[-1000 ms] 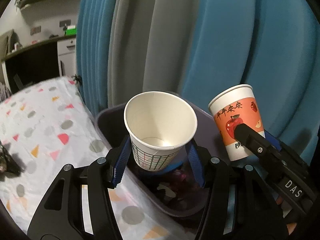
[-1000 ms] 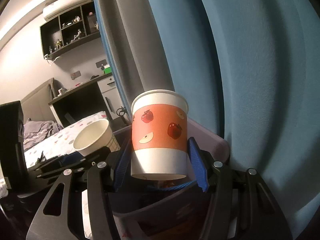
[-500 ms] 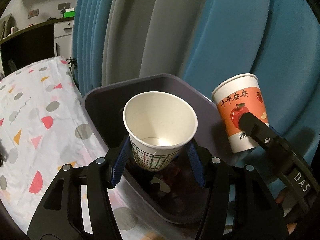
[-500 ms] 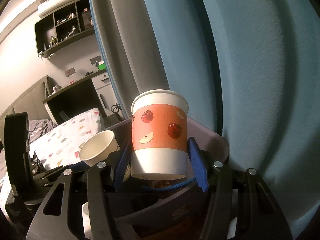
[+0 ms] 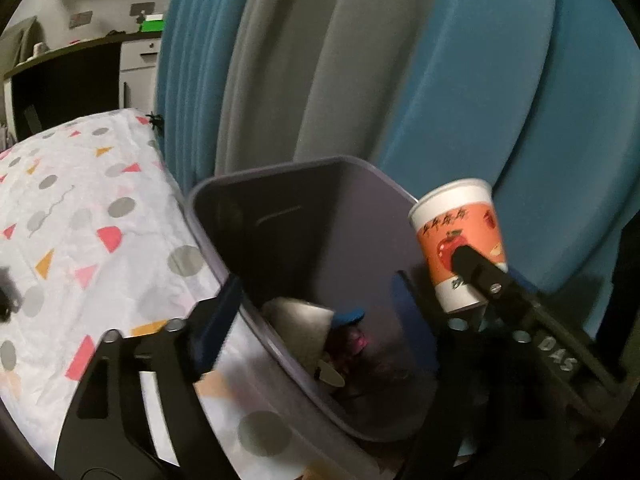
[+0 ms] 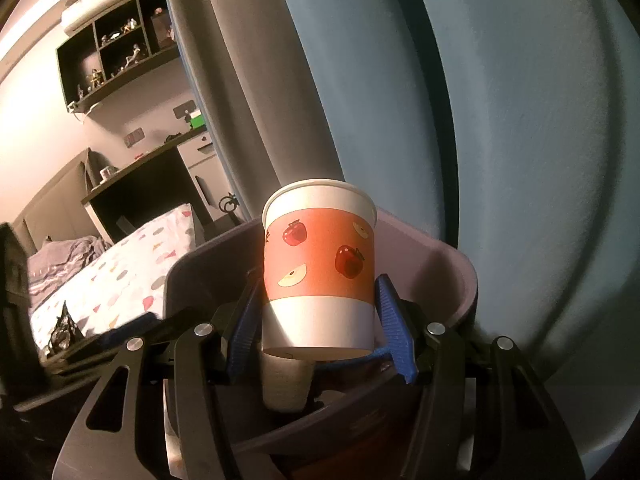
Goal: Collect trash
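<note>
My left gripper [image 5: 316, 312] hangs over a grey-purple trash bin [image 5: 280, 168], its jaws opening with nothing between them. A white paper cup [image 5: 300, 320] lies tipped inside the bin among dark scraps; it also shows as the white cup [image 6: 286, 384] in the right wrist view. An orange paper cup [image 6: 320, 268] with apple prints stands upright with my right gripper [image 6: 320, 320] shut on it, above the bin [image 6: 440, 248]. In the left wrist view, that orange cup [image 5: 460, 240] hovers at the bin's right rim.
A bed with a spotted white sheet [image 5: 80, 220] borders the bin on the left. Blue and grey curtains [image 5: 480, 80] hang right behind it. A dark object [image 6: 62, 328] lies on the bed. A desk [image 6: 160, 172] and a wall shelf [image 6: 120, 52] stand far off.
The left jaws spread and the white cup dropped from them into the bin. The orange cup stayed gripped and sank slightly toward the bin.
</note>
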{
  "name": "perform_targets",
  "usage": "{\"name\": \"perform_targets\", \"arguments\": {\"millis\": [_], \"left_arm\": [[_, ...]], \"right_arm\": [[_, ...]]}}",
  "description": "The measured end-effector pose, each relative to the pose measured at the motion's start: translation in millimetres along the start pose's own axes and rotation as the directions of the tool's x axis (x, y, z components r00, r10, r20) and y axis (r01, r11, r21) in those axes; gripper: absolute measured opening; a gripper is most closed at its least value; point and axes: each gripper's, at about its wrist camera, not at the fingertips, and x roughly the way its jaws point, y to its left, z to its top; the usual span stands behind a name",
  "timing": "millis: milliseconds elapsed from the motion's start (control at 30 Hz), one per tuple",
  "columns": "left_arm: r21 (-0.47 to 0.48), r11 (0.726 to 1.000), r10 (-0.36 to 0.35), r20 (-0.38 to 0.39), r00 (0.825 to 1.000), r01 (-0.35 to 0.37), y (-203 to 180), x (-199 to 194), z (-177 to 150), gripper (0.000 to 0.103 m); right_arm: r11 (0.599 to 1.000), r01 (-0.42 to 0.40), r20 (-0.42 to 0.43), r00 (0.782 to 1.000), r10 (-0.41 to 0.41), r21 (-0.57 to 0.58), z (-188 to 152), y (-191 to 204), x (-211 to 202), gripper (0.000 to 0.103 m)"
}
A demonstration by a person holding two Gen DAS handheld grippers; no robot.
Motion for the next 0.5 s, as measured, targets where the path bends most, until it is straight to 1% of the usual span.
{"name": "perform_targets", "arguments": {"millis": [167, 267, 333, 500], "left_arm": [[-0.029, 0.999, 0.041, 0.036, 0.999, -0.040, 16.3, -25.7, -2.8, 0.081], [-0.043, 0.996, 0.077, 0.068, 0.995, -0.074, 26.1, -48.0, -6.9, 0.084], [-0.049, 0.992, 0.123, 0.091, 0.988, -0.119, 33.5, -64.1, -10.4, 0.089], [-0.079, 0.978, 0.202, 0.116, 0.973, -0.193, 54.7, -101.2, -18.8, 0.089]], "right_arm": [[1.000, 0.006, -0.024, 1.000, -0.006, -0.015, -4.4, 4.5, 6.8, 0.057], [0.999, 0.003, -0.039, 0.999, -0.005, -0.034, -6.5, 9.6, 10.9, 0.057], [0.999, 0.008, -0.047, 0.999, -0.011, -0.053, -8.5, 14.8, 14.3, 0.057], [0.998, 0.022, -0.077, 0.997, -0.027, -0.067, -13.0, 17.3, 21.0, 0.058]]}}
